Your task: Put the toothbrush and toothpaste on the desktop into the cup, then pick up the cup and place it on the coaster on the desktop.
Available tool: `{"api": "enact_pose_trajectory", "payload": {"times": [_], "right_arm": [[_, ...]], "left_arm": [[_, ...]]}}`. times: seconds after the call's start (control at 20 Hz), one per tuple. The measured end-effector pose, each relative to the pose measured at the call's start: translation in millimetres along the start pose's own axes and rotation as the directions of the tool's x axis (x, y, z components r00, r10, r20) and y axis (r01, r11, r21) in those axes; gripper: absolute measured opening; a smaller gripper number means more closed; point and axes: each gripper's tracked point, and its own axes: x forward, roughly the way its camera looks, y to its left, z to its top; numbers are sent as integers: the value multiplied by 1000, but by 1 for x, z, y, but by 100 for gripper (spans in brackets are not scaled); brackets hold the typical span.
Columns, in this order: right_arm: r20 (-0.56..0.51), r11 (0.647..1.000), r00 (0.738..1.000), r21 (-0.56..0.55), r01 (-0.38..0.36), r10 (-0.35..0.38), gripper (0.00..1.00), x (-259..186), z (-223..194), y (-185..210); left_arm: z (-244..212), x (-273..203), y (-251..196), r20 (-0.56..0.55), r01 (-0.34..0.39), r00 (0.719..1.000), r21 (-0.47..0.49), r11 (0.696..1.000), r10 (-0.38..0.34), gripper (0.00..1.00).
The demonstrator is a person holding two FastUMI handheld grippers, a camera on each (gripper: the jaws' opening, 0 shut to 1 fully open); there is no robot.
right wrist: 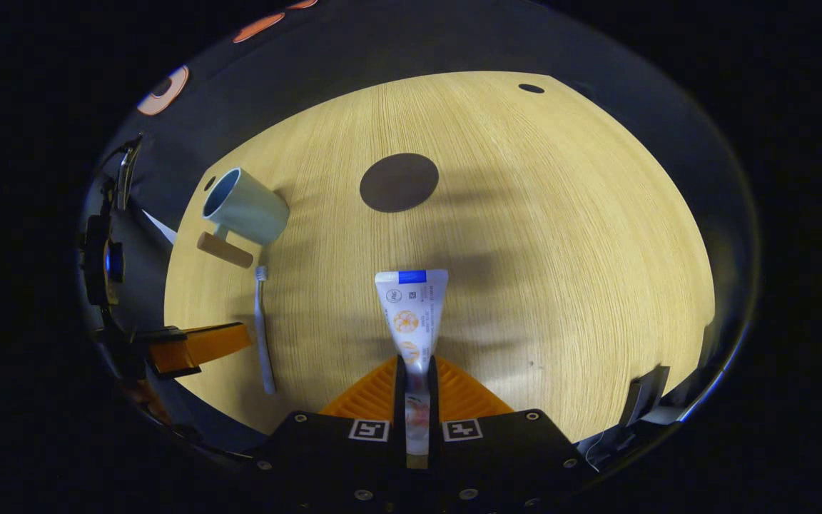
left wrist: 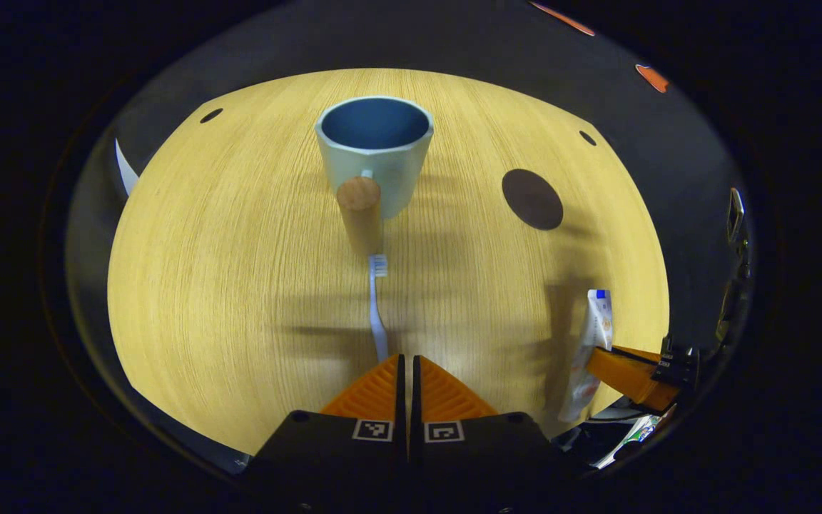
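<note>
- Broadly, the wooden surface (right wrist: 561, 235) has plenty of bare room: its right half in the right gripper view carries nothing, and its far edge curves against the dark booth wall.
- Small dark holes sit near the far corners of the surface.
- The cup (left wrist: 375, 151) stands upright toward the far side, mouth open and nothing visible inside; its wooden handle (left wrist: 360, 213) points back toward the left tool.
- The round dark coaster (left wrist: 532, 199) lies flat to the right of the cup, well apart from it, with nothing on it.
- The toothbrush (left wrist: 377, 303) lies on the surface, bristle end just short of the cup's handle, its other end running in between the left tool's fingers.
- The left tool (left wrist: 407, 368) has its fingers drawn almost together over the toothbrush's near end; whether they press on it I cannot tell.
- The right tool (right wrist: 417, 371) is closed on the lower part of the toothpaste (right wrist: 411, 310), both fingers against the tube, its flat crimped end pointing away toward the coaster.
</note>
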Motion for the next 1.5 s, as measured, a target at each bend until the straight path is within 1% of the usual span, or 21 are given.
{"api": "enact_pose_trajectory", "payload": {"times": [0.05,0.1,0.2,0.25,0.3,0.35,0.4,0.45,0.55,0.6,0.65,0.7,0.75,0.85,0.95,1.0,1.05,1.1,1.3,1.5], "right_arm": [[-1,1000,1000,-4,1,-1,13,-1,0,-2],[-2,1000,1000,-7,4,-4,13,0,-1,-4],[-2,1000,1000,-8,6,-6,13,-1,-2,-6],[-3,1000,1000,-9,4,-4,13,-1,-3,-7],[-4,1000,1000,-10,5,-5,13,-1,-4,-8],[-8,1000,1000,-12,8,-8,13,-1,-5,-9],[-10,1000,1000,-11,12,-12,13,0,-5,-10],[-12,1000,1000,-10,12,-12,13,0,-6,-10],[-11,1000,1000,-5,8,-8,13,1,-5,-10],[-11,1000,1000,-2,8,-8,13,0,-4,-11],[-9,1000,1000,0,7,-7,13,-1,-3,-12],[-7,1000,1000,1,7,-7,13,-1,-2,-14],[-6,1000,1000,1,8,-8,13,-2,-1,-15],[-9,1000,1000,-1,9,-9,13,-2,-1,-18],[-11,1000,1000,-4,8,-8,13,-1,-2,-18],[-10,1000,1000,-5,5,-5,13,-2,-1,-18],[-8,1000,1000,-6,2,-2,13,-2,-1,-17],[-6,1000,1000,-5,-2,2,13,-3,-1,-17],[-1,1000,1000,-19,-8,8,13,-5,1,-15],[12,999,1000,-33,-19,20,13,-12,4,-10]], "left_arm": [[0,3,3,-4,-11,1000,-20,1000,10,1],[0,6,3,-15,-3,1000,-33,999,3,1],[-1,11,9,-40,-14,999,-42,999,13,2],[3,15,13,-32,-27,999,-38,999,26,10],[6,19,14,-30,-32,999,-38,999,31,15],[8,24,17,-35,-48,998,-37,998,47,27],[9,27,19,-48,-54,997,-42,998,52,25],[10,31,19,-62,-52,997,-52,997,49,31],[6,37,20,-91,-62,994,-75,995,55,31],[3,42,25,-111,-88,991,-80,993,79,31],[8,47,27,-95,-96,992,-84,992,88,27],[6,52,28,-98,-104,991,-77,992,96,17],[6,53,29,-102,-113,989,-70,991,105,10],[3,48,27,-106,-114,988,-50,992,109,10],[0,44,20,-112,-76,991,-55,996,69,7],[-1,42,17,-111,-61,992,-68,996,53,10],[-3,39,15,-117,-48,992,-75,996,39,5],[-3,38,14,-111,-40,993,-80,996,31,4],[3,15,11,-43,-28,999,-34,999,26,4],[20,-26,-1,53,10,999,-19,1000,-9,4]]}}
